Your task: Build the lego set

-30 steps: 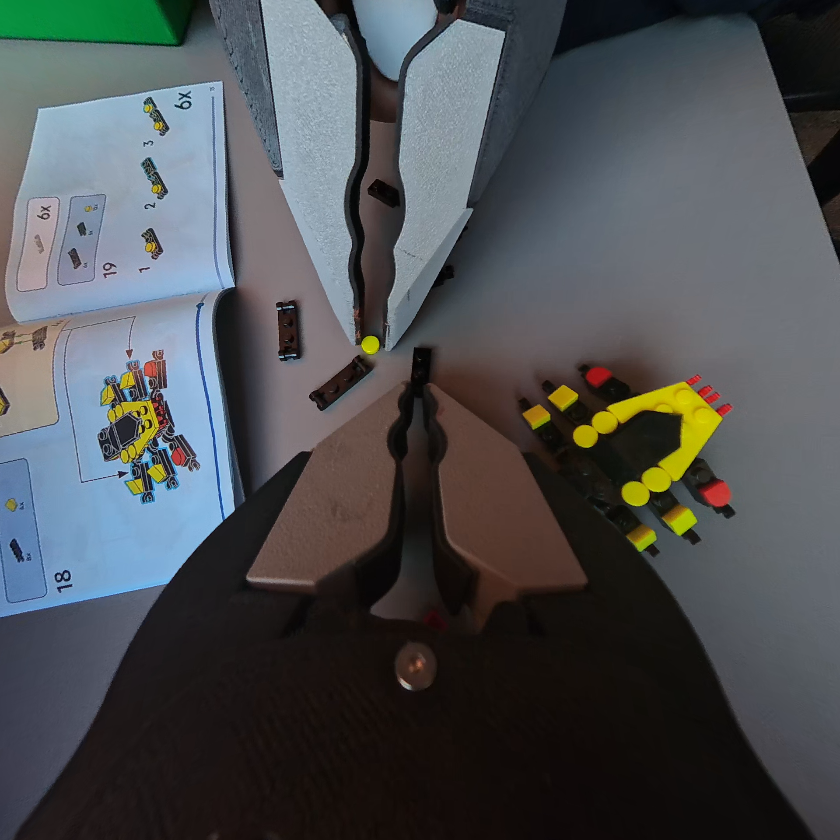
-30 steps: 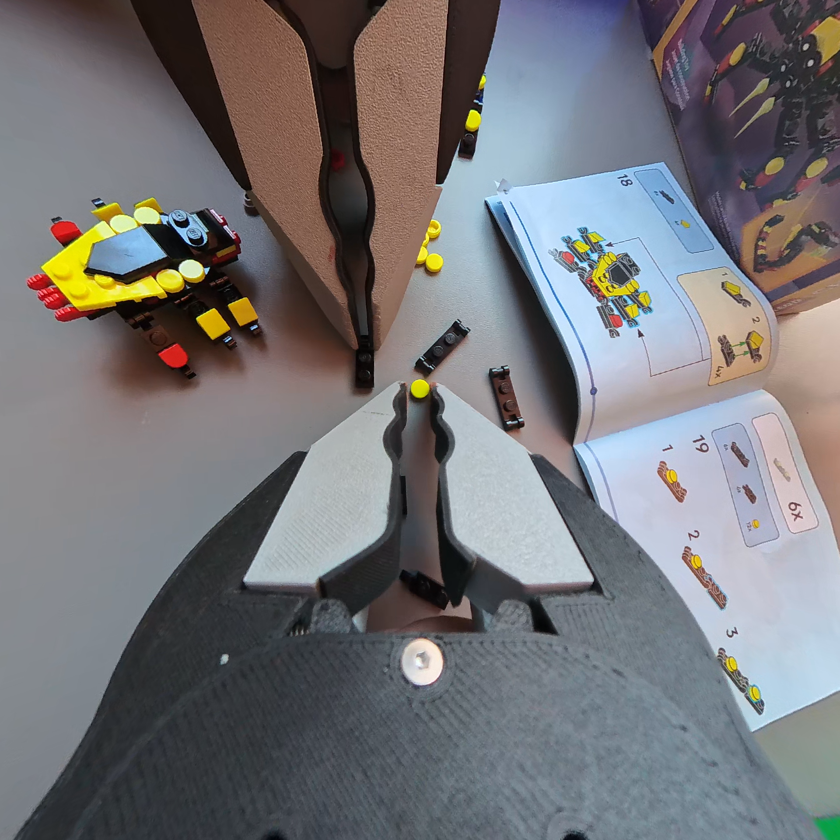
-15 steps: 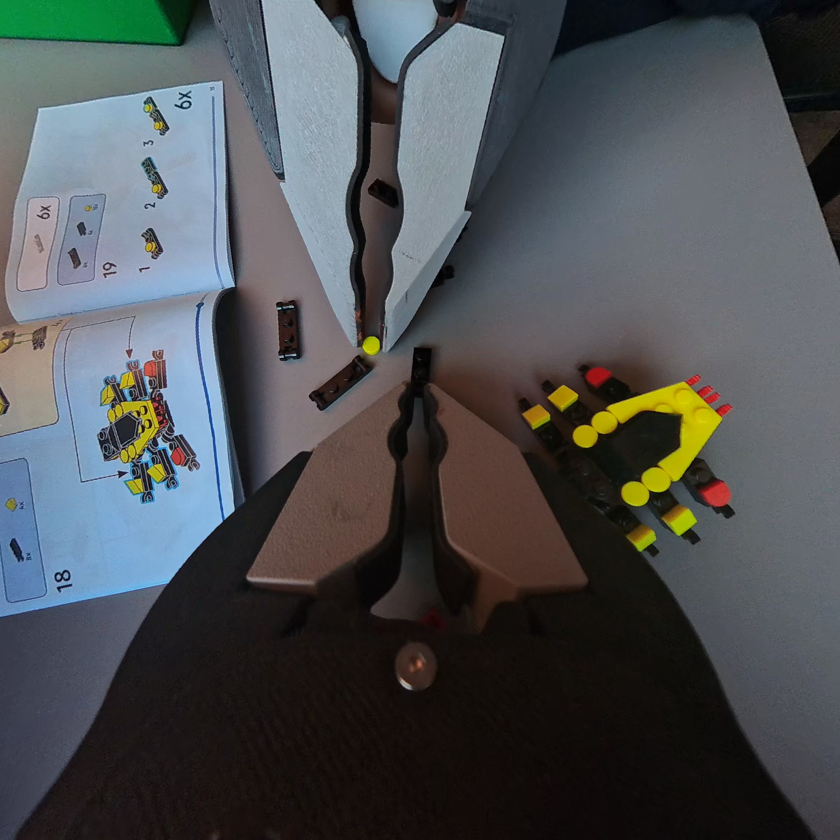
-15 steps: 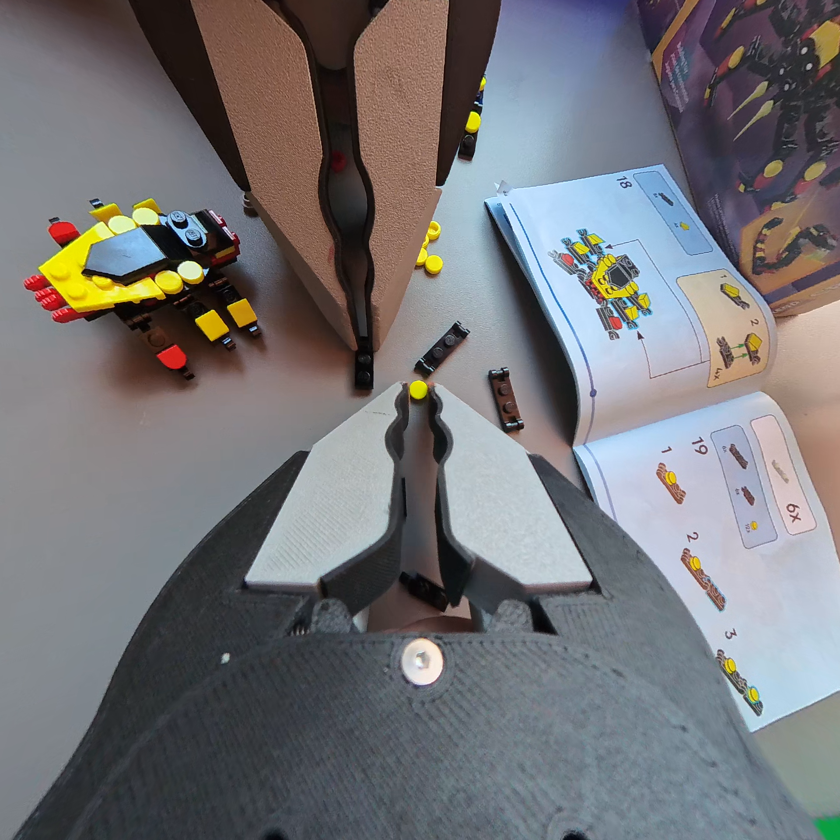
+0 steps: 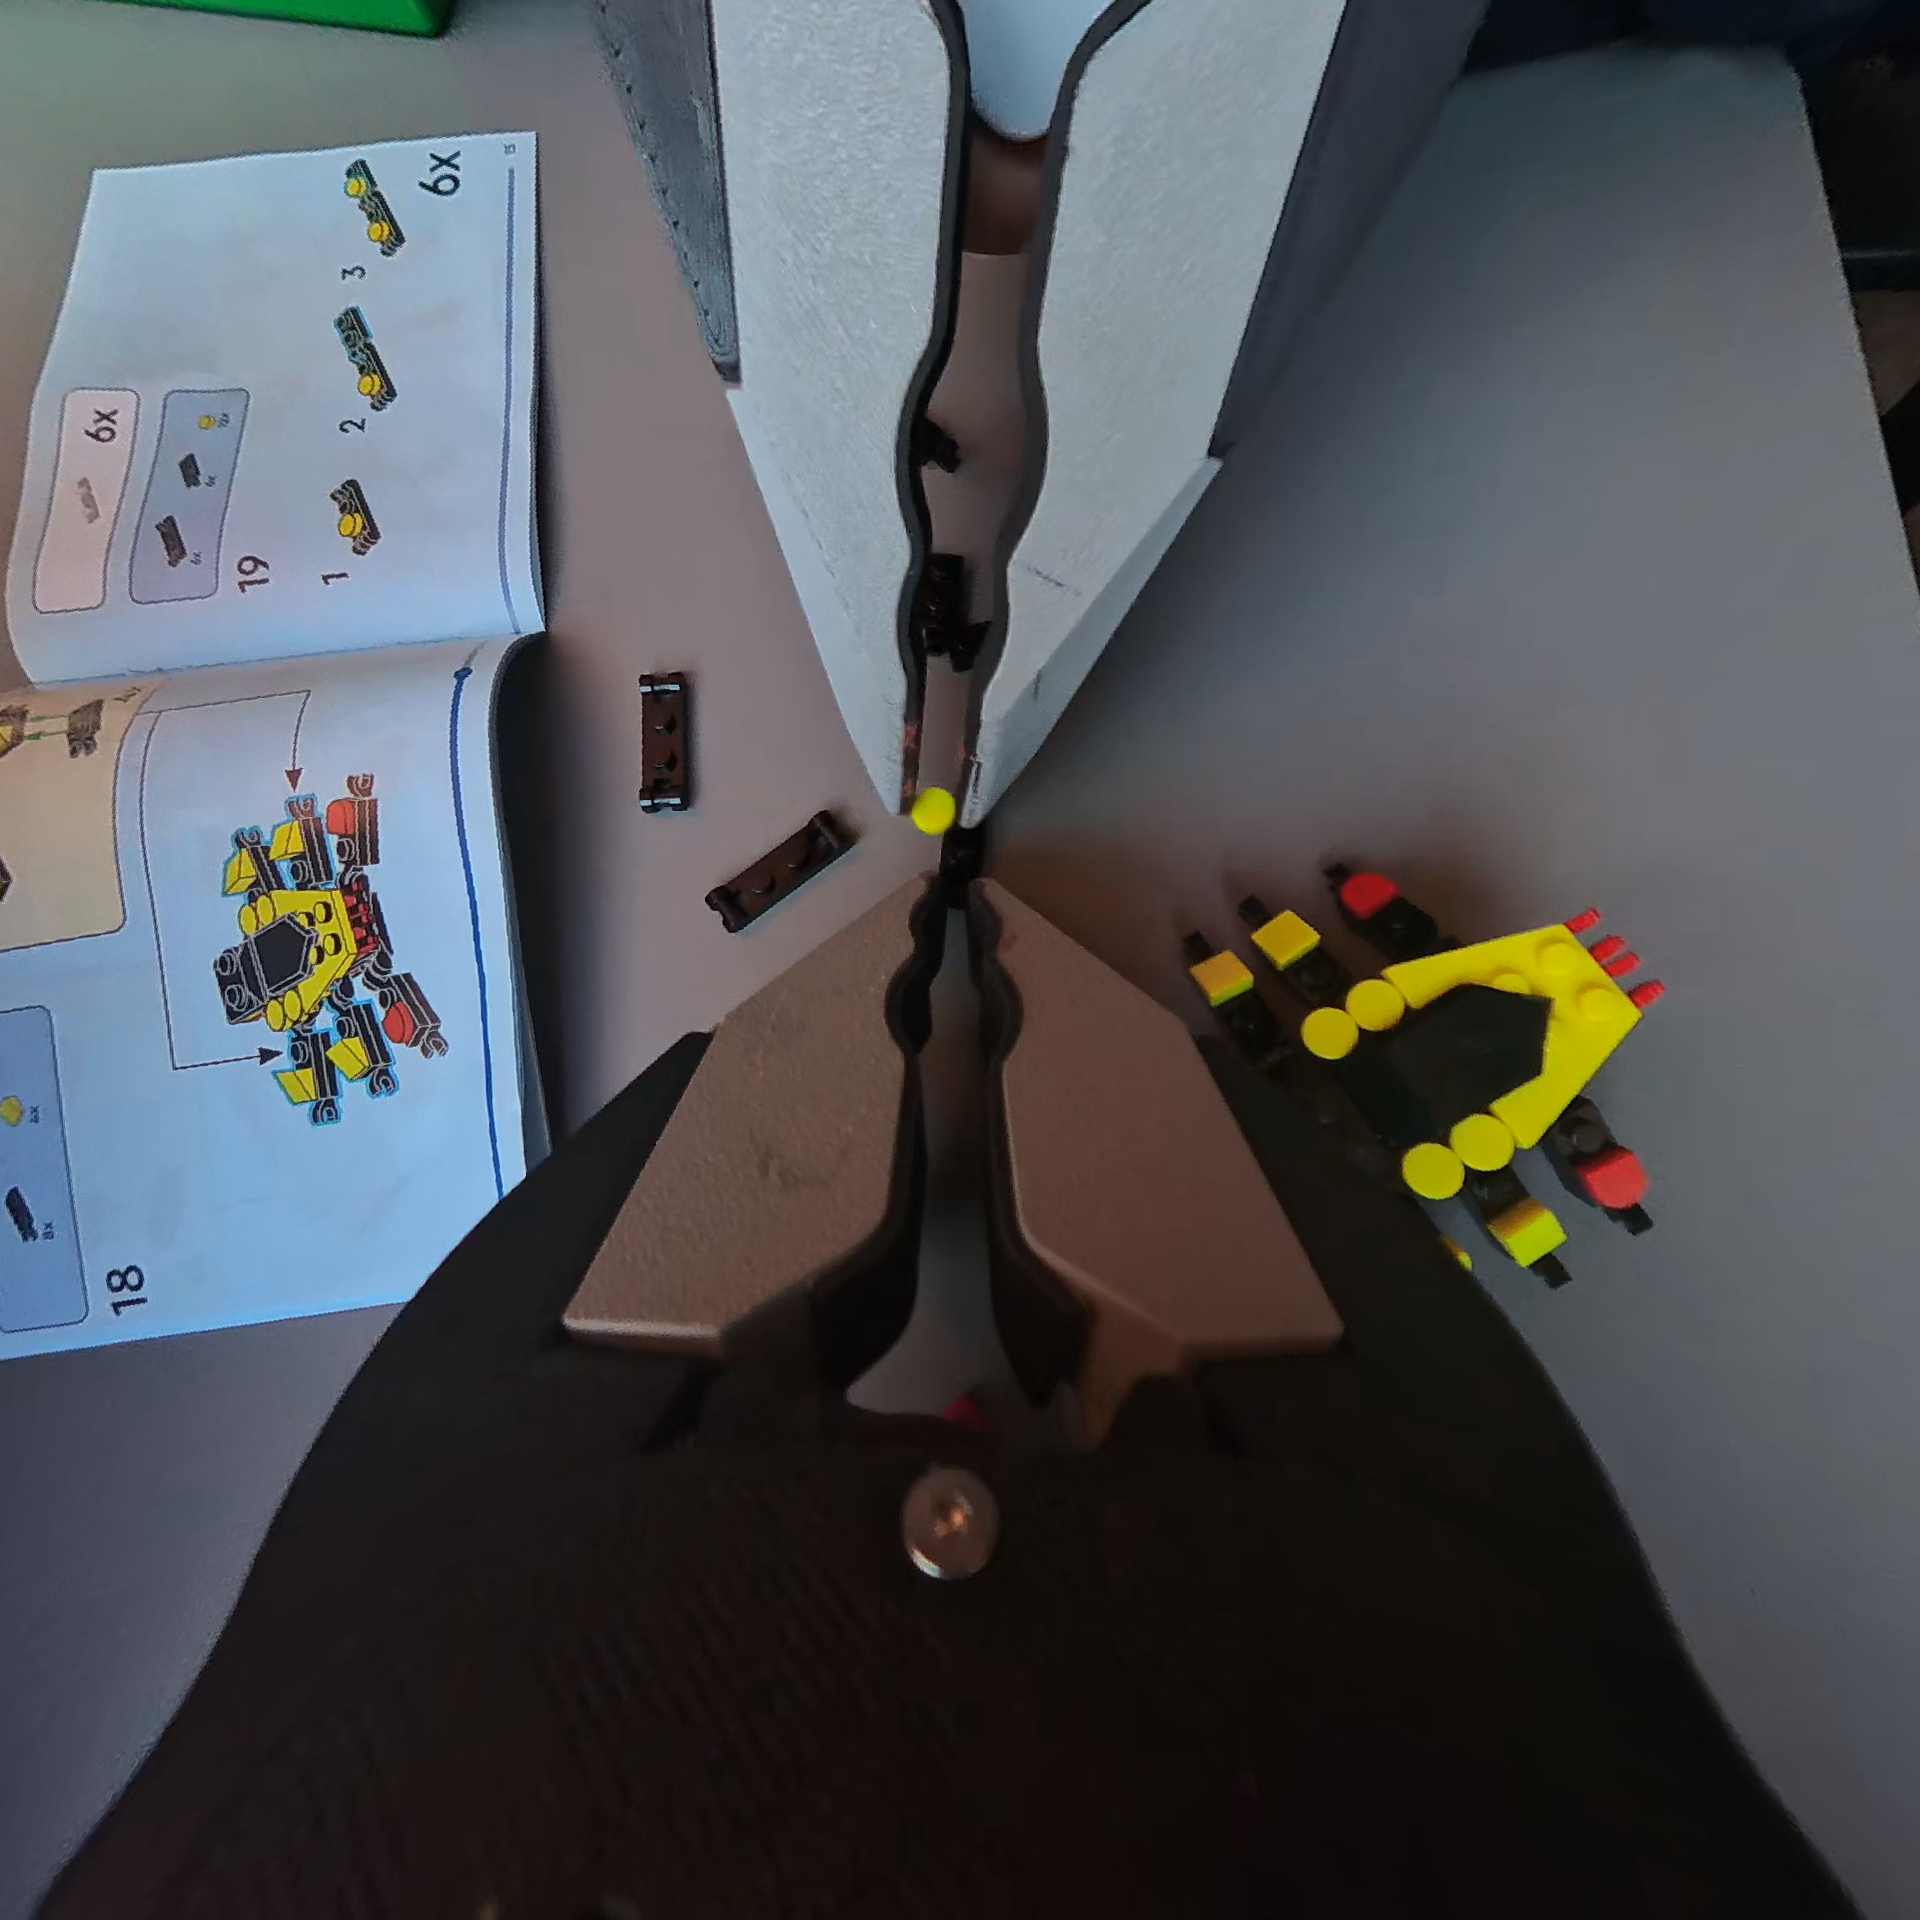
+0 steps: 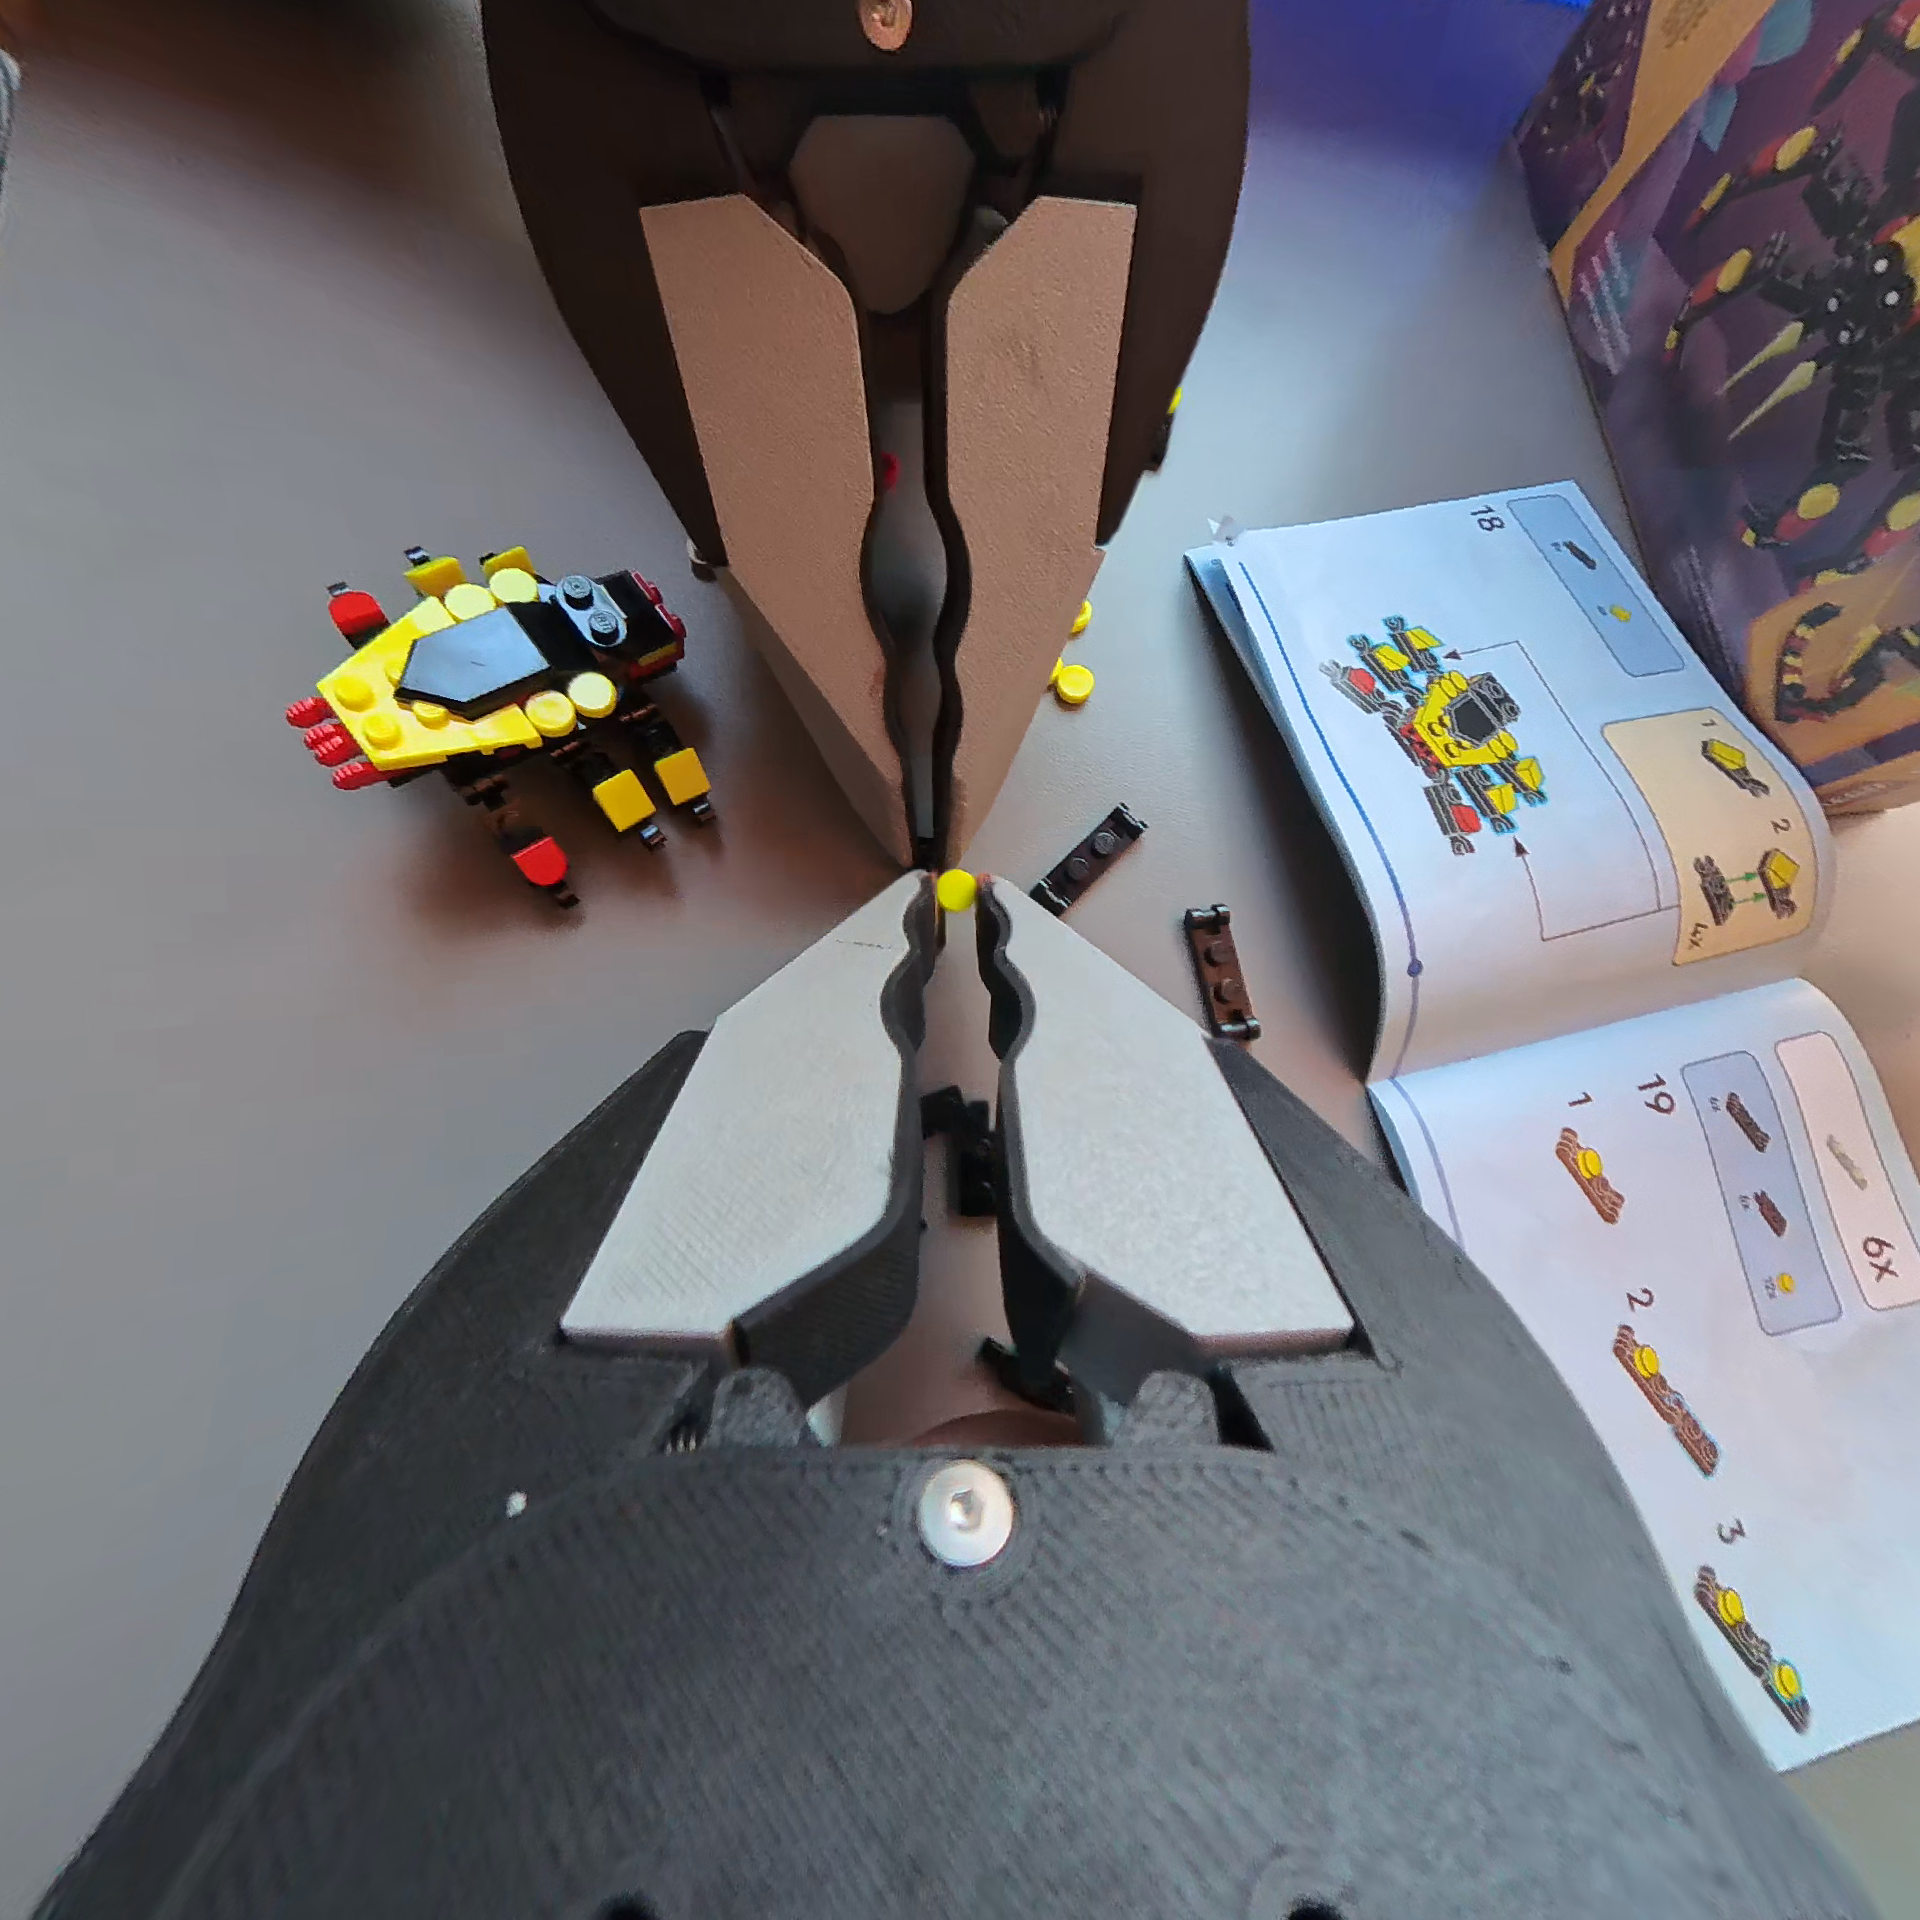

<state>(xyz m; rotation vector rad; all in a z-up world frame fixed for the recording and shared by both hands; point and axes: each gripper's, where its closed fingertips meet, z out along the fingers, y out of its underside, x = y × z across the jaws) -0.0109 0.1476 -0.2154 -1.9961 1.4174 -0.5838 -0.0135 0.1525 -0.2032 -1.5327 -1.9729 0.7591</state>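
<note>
A: Gripping a narrow black plate (image 5: 958, 852), your left tongs (image 5: 948, 896) were clenched on it, its tip sticking out past the fingertips. Did you see where the other pair sat?

B: Your right tongs (image 6: 954, 896) faced them tip to tip, pinching a small yellow round tile (image 6: 954, 889) between the fingertips. From the left wrist view that tile (image 5: 932, 808) sat just beside the end of the black plate; I could not tell whether the two pieces touched.

A: And the model?

B: You had the part-built yellow and black creature (image 6: 499, 707) on the grey table (image 5: 1558, 520), to the left of the tongs in the right wrist view, with red and yellow tipped legs spread out.

A: Loose parts?

B: Two dark plates (image 6: 1091, 857) (image 6: 1222, 971) lay on the table near your right tongs, and a loose yellow round tile (image 6: 1071, 682) lay farther off beside the left tongs. You had the open instruction booklet (image 6: 1558, 935) on the other side, with the set's box (image 6: 1745, 364) beyond it.
</note>
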